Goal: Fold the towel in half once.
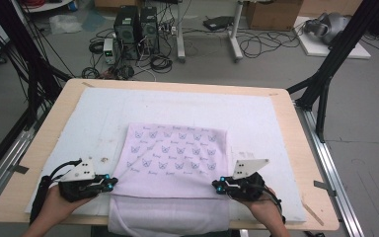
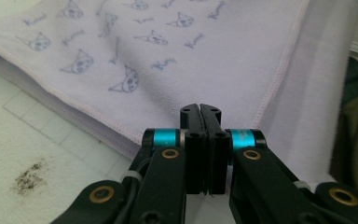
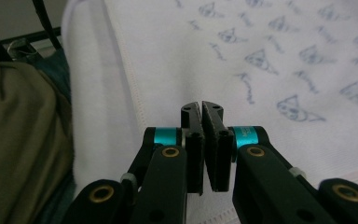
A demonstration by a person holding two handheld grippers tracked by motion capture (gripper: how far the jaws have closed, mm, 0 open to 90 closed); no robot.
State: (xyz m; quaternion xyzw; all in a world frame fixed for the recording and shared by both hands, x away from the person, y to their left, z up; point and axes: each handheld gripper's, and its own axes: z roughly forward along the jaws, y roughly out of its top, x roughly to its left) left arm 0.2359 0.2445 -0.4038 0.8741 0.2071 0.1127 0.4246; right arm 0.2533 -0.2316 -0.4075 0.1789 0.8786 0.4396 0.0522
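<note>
A lilac towel (image 1: 175, 153) printed with small cat faces lies folded on the white mat, and its plain near part hangs over the table's front edge. My left gripper (image 1: 112, 183) is at the printed layer's near left corner and my right gripper (image 1: 217, 186) at its near right corner. In the left gripper view the jaws (image 2: 200, 108) are pressed together where the towel's hem (image 2: 121, 128) meets them. In the right gripper view the jaws (image 3: 201, 106) are closed over the towel (image 3: 261, 93) just inside its stitched edge. The pinched corners are hidden behind the jaws.
A white mat (image 1: 94, 118) covers most of the wooden table (image 1: 298, 158). It has a dark smudge (image 2: 30, 177) left of the towel. The person's olive clothing (image 3: 18, 140) is at the near edge. Black frame legs (image 1: 325, 74), computers (image 1: 133, 27) and cables stand on the floor beyond.
</note>
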